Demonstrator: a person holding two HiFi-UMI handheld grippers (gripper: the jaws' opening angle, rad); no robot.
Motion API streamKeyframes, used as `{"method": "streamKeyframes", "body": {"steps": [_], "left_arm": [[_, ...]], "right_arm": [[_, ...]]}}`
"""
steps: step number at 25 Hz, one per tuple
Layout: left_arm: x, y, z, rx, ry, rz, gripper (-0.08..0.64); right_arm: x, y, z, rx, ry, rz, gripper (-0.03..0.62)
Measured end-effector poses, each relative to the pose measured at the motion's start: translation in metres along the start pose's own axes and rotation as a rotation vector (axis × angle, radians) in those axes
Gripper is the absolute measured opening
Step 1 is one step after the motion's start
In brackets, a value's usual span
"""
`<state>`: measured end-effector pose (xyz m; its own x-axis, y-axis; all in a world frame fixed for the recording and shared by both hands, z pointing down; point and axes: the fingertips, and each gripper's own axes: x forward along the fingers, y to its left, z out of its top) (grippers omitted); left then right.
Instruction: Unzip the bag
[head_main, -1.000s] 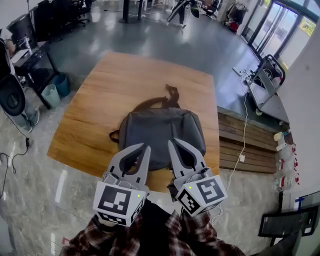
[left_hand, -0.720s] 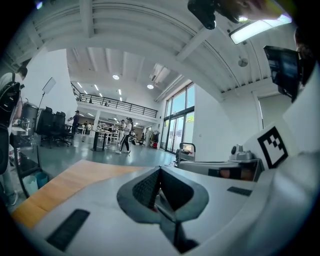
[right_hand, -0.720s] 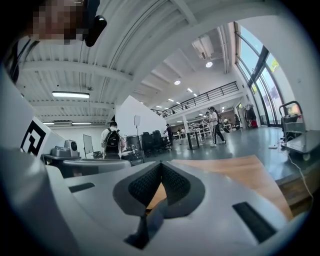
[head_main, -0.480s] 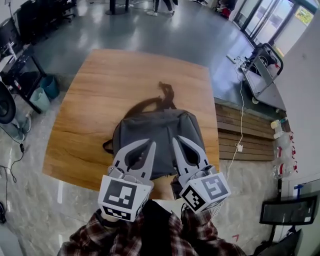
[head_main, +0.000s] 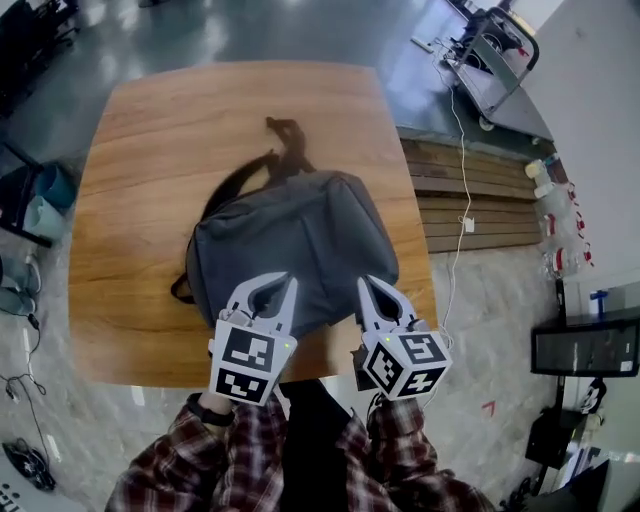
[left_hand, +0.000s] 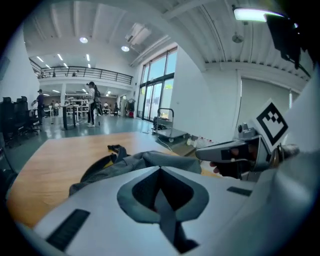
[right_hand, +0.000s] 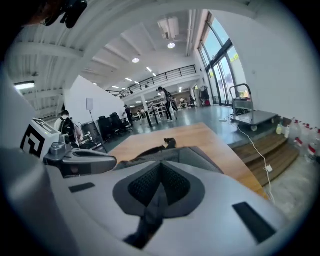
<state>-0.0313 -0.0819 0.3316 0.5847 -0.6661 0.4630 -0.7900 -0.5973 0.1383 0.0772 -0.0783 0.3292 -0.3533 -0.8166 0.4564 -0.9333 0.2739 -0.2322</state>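
A grey backpack (head_main: 290, 240) lies flat on the wooden table (head_main: 130, 200), its black straps (head_main: 285, 135) trailing toward the far side. My left gripper (head_main: 276, 284) hovers over the bag's near edge, jaws shut on nothing. My right gripper (head_main: 376, 287) hangs beside it over the bag's near right corner, also shut and empty. In the left gripper view the bag (left_hand: 125, 162) lies beyond the closed jaws (left_hand: 160, 170), with the right gripper (left_hand: 235, 150) at the right. In the right gripper view the bag (right_hand: 200, 157) shows past the closed jaws (right_hand: 161, 164). No zipper pull can be made out.
A low wooden platform (head_main: 470, 200) with a white cable (head_main: 455, 130) lies right of the table. A trolley (head_main: 495, 50) stands at the far right, bottles (head_main: 545, 175) near the wall, blue bins (head_main: 45, 200) at the left. The person's plaid sleeves (head_main: 230, 460) are below.
The head view has swung further over the table, so the bag sits nearer and more central. Both grippers stay shut and have moved only slightly over the bag's near edge.
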Motion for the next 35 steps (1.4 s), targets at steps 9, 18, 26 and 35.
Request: {"method": "streamKeyframes", "body": {"steps": [9,18,26,35], "left_arm": [[0.057,-0.004,-0.085,0.082,0.205,-0.096,0.009],[0.083,-0.001,-0.139,0.109,0.327,-0.136,0.009],[0.082,0.009,-0.149,0.001,0.292,-0.079,0.009],[0.067,0.023,-0.154,-0.446,0.268,0.028,0.009]], "right_arm": [[-0.001,-0.045,-0.079,0.144,0.077,-0.169,0.011],[0.012,-0.025,-0.151,0.475,0.233,-0.022,0.046],[0.047,-0.029,-0.147,0.454,0.227,0.046,0.044],[0.104,-0.022,-0.113,0.232,0.26,0.18,0.044]]}}
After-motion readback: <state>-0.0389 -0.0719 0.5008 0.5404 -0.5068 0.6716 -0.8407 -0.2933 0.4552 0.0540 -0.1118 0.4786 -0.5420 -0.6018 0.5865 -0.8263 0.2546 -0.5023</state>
